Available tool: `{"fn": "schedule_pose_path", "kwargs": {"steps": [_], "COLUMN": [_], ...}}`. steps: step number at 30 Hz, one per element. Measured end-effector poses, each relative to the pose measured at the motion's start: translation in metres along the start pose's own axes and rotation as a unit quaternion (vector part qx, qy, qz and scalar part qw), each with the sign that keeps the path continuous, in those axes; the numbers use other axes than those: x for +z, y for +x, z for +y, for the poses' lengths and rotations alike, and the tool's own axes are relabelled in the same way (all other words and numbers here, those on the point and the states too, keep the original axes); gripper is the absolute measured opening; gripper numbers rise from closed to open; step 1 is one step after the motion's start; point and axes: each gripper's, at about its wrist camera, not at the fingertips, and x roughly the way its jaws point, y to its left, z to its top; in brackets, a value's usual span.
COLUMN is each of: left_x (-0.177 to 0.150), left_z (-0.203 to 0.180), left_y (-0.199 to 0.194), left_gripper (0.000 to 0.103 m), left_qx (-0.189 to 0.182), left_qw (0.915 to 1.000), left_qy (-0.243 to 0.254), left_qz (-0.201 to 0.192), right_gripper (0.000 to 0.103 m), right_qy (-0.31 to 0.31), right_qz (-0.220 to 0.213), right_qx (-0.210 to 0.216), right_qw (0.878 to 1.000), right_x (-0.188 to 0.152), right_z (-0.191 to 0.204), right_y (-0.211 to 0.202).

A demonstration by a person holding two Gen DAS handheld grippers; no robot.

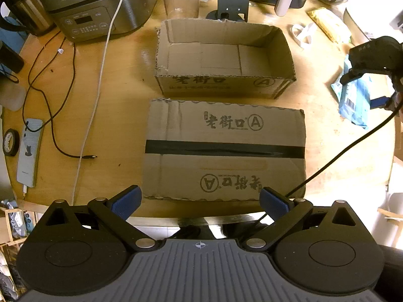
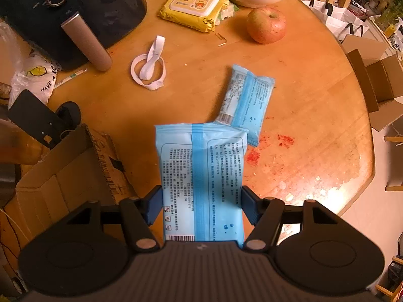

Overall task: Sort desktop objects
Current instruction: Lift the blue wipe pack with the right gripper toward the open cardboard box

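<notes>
We hold the large blue wipes pack (image 2: 201, 176) in the right gripper (image 2: 201, 206), pads clamped on both long edges, pack lifted clear of the table (image 2: 314, 100). Risk: the film is slick and the contents are soft, so the pack may sag or slip out w/ a fast swing; a low carry could also catch the wall of the open cardboard box (image 1: 224, 58). A smaller blue pack (image 2: 246, 100) lies just beyond, flat on the wood. Box is corrugated, w/ ragged cut edges; beside it sits an upturned box (image 1: 224, 151) w/ black tape. Left gripper (image 1: 201, 201) hangs released, nothing between its pads.
</notes>
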Motion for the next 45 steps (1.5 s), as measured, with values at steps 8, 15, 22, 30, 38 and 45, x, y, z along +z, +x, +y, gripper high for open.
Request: {"fn": "schedule_pose_path", "kwargs": {"steps": [8, 15, 22, 30, 38, 45], "left_x": [0.002, 0.003, 0.004, 0.005, 0.007, 0.007], "left_z": [0.006, 0.013, 0.023, 0.030, 0.038, 0.045], "left_y": [-0.002, -0.003, 0.000, 0.000, 0.000, 0.001], "left_gripper": [0.103, 0.103, 0.103, 0.103, 0.103, 0.103], "left_qx": [0.002, 0.002, -0.002, -0.002, -0.001, -0.002], "left_qw": [1.0000, 1.0000, 0.9999, 0.9999, 0.9998, 0.9998], "left_qy": [-0.002, -0.007, -0.015, -0.016, -0.018, -0.020], "left_qz": [-0.002, -0.003, 0.002, -0.001, -0.001, 0.000], "right_gripper": [0.064, 0.065, 0.065, 0.065, 0.065, 0.065], "right_qy": [-0.015, -0.022, -0.031, -0.044, -0.054, -0.058], "right_qz": [-0.004, -0.006, -0.007, -0.009, -0.011, -0.011], "right_qx": [0.009, 0.014, 0.016, 0.020, 0.023, 0.026], "right_qw": [1.000, 1.000, 0.999, 0.999, 0.998, 0.998], "right_x": [0.006, 0.010, 0.010, 0.006, 0.003, 0.003], "right_z": [0.018, 0.034, 0.049, 0.070, 0.089, 0.104], "right_y": [-0.001, 0.000, 0.003, 0.006, 0.008, 0.011]}}
